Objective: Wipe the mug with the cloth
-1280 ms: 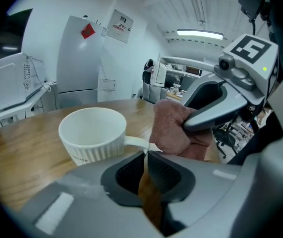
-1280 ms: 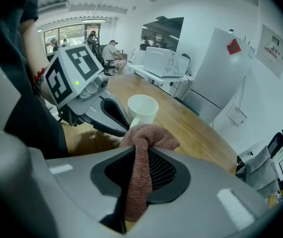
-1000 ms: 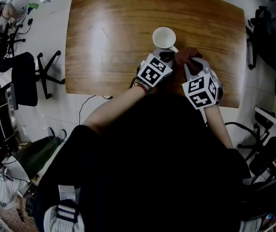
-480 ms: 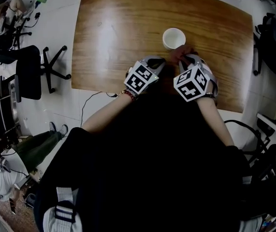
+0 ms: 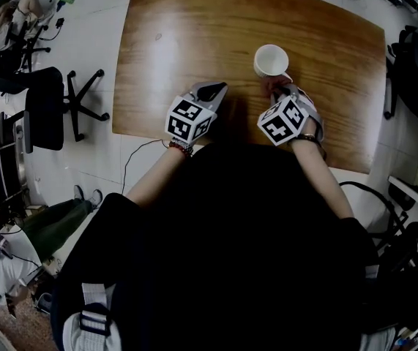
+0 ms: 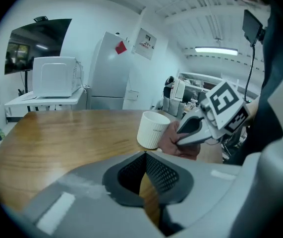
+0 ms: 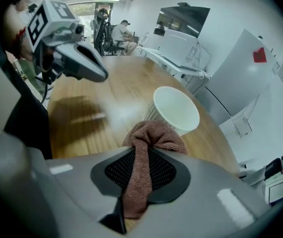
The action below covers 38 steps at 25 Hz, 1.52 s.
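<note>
Left gripper (image 6: 145, 158): my jaws are together and empty, well apart from the mug (image 7: 177, 107).
Right gripper (image 7: 140, 150): I have it clamped on the brown cloth (image 7: 153, 132).
Mug position: upright on the table (image 5: 194, 35), unheld, just beyond the cloth.
Risk: my wiping pressure may slide or tip the unbraced mug.

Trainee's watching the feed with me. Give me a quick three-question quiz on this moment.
1. True or false: the mug lies on its side on the table.
2. The right tongs are shut on: A) the brown cloth B) the mug's handle C) nothing.
3. Fill in: the left tongs are shut and hold ____.
Key: 1 false, it stands upright. 2 A. 3 nothing.
</note>
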Each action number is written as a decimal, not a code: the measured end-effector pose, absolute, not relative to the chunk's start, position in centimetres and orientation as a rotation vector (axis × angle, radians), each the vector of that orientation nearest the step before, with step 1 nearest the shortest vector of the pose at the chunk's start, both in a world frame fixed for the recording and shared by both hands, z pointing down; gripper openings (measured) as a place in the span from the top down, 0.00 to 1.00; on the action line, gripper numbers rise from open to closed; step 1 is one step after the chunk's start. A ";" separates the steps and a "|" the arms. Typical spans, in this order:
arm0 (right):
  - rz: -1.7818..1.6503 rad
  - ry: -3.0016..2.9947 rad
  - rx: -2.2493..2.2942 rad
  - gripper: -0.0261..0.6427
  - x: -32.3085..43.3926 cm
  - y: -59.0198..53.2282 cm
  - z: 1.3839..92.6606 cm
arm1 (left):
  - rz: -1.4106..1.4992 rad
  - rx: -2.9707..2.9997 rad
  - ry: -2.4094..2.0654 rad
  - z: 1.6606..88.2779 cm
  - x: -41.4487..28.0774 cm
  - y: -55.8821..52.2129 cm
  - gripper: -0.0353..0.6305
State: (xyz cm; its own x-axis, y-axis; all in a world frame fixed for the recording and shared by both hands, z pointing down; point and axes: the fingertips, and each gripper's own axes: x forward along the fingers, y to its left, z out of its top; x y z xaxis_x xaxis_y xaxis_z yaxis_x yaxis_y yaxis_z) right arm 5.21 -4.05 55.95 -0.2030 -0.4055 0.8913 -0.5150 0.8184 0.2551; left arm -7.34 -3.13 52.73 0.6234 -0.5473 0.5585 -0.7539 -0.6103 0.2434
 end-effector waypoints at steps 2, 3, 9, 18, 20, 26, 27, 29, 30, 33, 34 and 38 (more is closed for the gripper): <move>0.122 -1.802 0.694 0.86 5.4 -4.2 56.8 | 0.572 2.400 -1.031 52.1 -7.6 -3.3 0.94; 0.128 -1.793 0.695 0.86 5.5 -4.4 57.2 | 0.564 2.403 -1.034 51.9 -7.7 -3.3 0.94; 0.164 -1.811 0.733 0.86 6.5 -5.4 57.7 | 0.512 2.461 -1.000 50.9 -7.1 -3.2 0.94; 0.218 -2.015 0.850 0.86 4.5 -4.9 52.8 | 0.469 2.635 -0.905 49.7 -4.8 -4.4 0.94; 0.219 -2.048 0.864 0.86 4.0 -4.8 52.1 | 0.470 2.651 -0.900 49.4 -4.6 -4.7 0.94; 0.239 -2.070 0.907 0.86 3.2 -5.2 51.7 | 0.495 2.659 -0.890 49.6 -5.6 -4.8 0.94; 0.244 -2.060 0.908 0.86 3.1 -5.3 52.1 | 0.494 2.654 -0.893 49.7 -5.9 -4.8 0.94; 0.252 -2.037 0.908 0.86 2.8 -5.5 53.1 | 0.490 2.644 -0.900 49.8 -6.6 -4.8 0.94; 0.251 -2.024 0.906 0.86 2.6 -5.6 53.6 | 0.490 2.640 -0.901 49.9 -6.9 -4.8 0.94; 0.257 -1.987 0.892 0.86 2.4 -5.8 55.1 | 0.486 2.633 -0.898 50.0 -7.6 -4.7 0.94; 0.258 -1.974 0.889 0.86 2.4 -5.9 55.6 | 0.480 2.629 -0.898 49.9 -7.7 -4.6 0.94; 0.264 -1.918 0.874 0.86 2.5 -5.9 57.1 | 0.466 2.612 -0.906 50.1 -8.5 -4.4 0.94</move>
State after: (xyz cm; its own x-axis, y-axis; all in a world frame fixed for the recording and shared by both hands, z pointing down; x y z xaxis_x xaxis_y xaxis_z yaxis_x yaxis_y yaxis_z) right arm 2.52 -5.88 57.13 -0.2677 -0.4611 0.8460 -0.6726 0.7182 0.1786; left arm -8.52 -4.36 50.08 0.7432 -0.5300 0.4083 -0.6403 -0.7404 0.2044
